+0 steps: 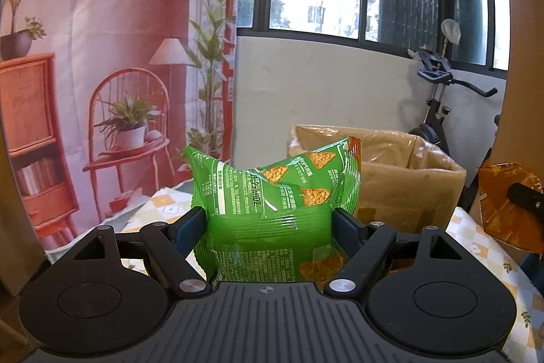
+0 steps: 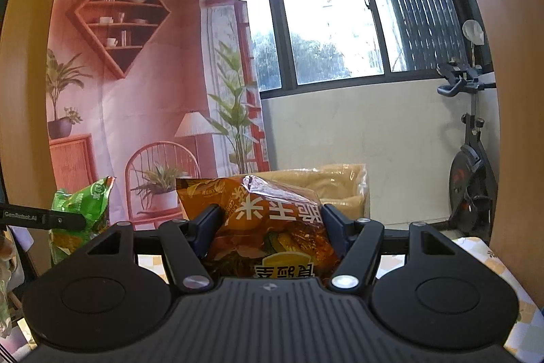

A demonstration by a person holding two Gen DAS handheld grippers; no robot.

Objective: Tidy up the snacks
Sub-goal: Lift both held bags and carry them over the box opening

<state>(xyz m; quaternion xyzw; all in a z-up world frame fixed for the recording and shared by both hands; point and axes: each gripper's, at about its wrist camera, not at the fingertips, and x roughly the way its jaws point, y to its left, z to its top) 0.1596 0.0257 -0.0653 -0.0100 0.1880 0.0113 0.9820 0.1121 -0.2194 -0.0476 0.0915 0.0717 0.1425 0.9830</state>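
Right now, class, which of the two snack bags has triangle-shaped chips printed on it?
The green snack bag, held between the left gripper's fingers; the orange snack bag in the right gripper shows none.

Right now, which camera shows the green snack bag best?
The left wrist view: the green snack bag fills the middle, clamped in the left tool. The right wrist view shows only a crumpled part at its left edge.
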